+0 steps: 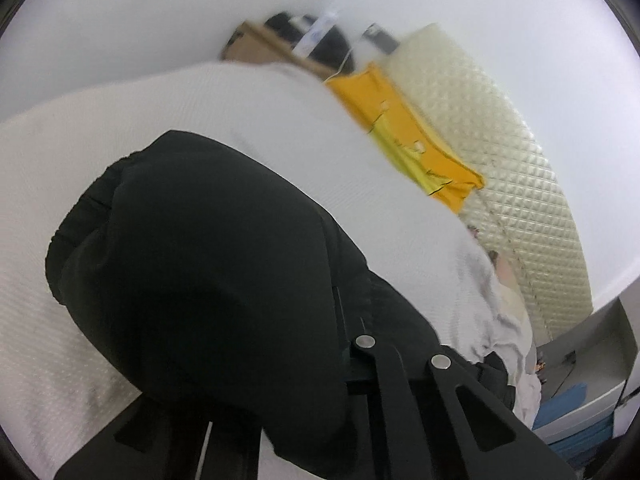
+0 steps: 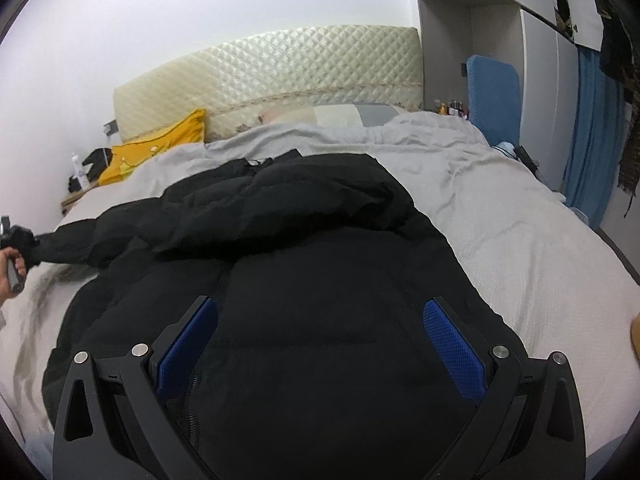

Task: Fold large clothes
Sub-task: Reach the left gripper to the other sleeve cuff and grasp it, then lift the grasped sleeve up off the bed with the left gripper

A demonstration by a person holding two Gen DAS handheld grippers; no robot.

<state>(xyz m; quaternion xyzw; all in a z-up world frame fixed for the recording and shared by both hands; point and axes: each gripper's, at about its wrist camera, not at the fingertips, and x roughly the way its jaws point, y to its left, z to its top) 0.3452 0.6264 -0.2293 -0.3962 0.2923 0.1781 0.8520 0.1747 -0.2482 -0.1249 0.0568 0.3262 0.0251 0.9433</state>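
A black puffer jacket (image 2: 304, 248) lies spread on a bed covered by a light grey blanket (image 2: 500, 216). My right gripper (image 2: 320, 312) is open, its blue pads (image 2: 452, 344) spread wide just above the jacket's near part. My left gripper (image 2: 16, 236) is at the far left, shut on the end of the jacket's sleeve (image 2: 76, 240), which is stretched out sideways. In the left wrist view the black sleeve (image 1: 200, 264) fills the middle and hides the fingertips of the left gripper (image 1: 348, 344).
A quilted cream headboard (image 2: 280, 68) stands at the bed's far end. A yellow pillow (image 2: 160, 140) lies at the far left. A blue chair (image 2: 494, 88), a blue curtain (image 2: 592, 128) and grey cabinets (image 2: 472, 20) stand on the right.
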